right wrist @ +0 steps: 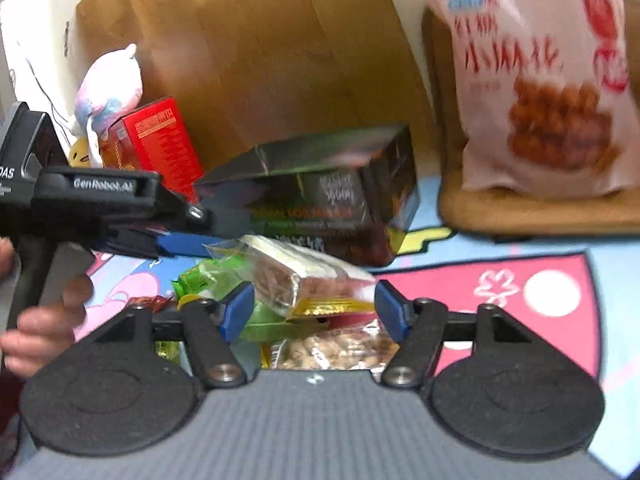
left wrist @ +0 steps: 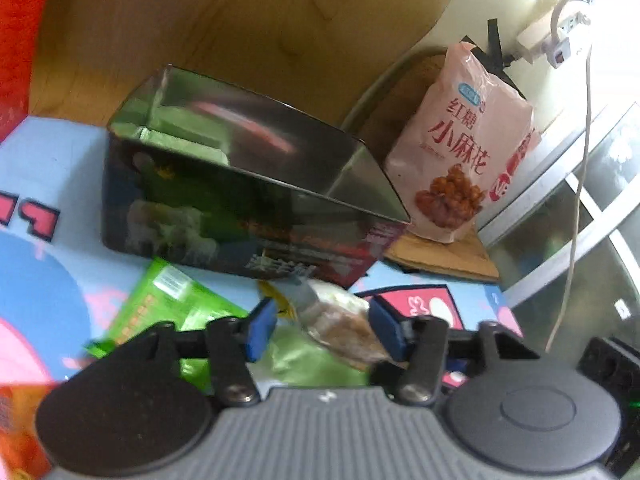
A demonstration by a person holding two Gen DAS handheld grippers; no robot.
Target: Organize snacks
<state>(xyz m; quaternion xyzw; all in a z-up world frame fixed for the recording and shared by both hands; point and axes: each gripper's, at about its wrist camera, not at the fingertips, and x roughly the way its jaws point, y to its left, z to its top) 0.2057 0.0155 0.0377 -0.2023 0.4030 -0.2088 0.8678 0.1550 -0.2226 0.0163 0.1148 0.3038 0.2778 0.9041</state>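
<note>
We are working over a cartoon-printed mat [right wrist: 500,292] before a wooden panel [left wrist: 200,20]. Our left gripper [left wrist: 324,330] is standing released around a clear snack packet [left wrist: 340,320]; in the right view it seems to pinch the packet's end. Our right gripper [right wrist: 316,308] is hanging released. A dark open box [left wrist: 240,184] is sitting just behind, with a pink snack bag [left wrist: 460,140] beside it

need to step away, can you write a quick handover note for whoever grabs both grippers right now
Left gripper: jaws apart around a clear-wrapped snack bar; grip unclear.
Right gripper: open, over the snack pile, holding nothing.
Things: open dark box on the cartoon mat; green packets and a peanut bag loose in front of it; pink bag upright behind; red box beside.
Done: box looks to hold some packets.
Left: loose snacks.
</note>
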